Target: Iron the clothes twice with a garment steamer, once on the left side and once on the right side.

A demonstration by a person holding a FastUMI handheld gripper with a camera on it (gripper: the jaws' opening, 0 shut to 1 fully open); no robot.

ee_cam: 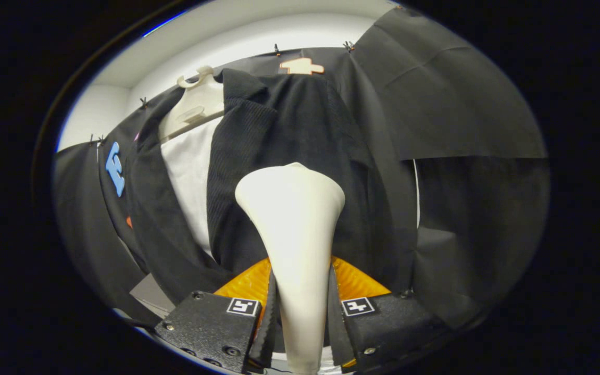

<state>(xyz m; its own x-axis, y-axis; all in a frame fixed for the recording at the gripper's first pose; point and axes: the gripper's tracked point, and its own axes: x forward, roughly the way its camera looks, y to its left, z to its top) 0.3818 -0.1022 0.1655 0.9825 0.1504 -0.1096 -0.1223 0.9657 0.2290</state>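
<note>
Steamer held between the fingers, jacket straight ahead on a mannequin.

The gripper (300, 307) clamps the garment steamer (295, 234) from both sides, the steamer's head rising ahead of the fingers, close before the jacket (289, 130). The jacket hangs on a mannequin (198, 101), open at the front, a shirt (190, 166) under it to the left of the steamer. The booth wall (461, 104) lies behind and to the right.

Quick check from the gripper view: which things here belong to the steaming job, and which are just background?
Job:
- white plastic garment steamer, clamped in the gripper
- black ribbed jacket
- white shirt beneath it

Background:
- cream mannequin neck
- black cloth booth wall
- white wall
</note>
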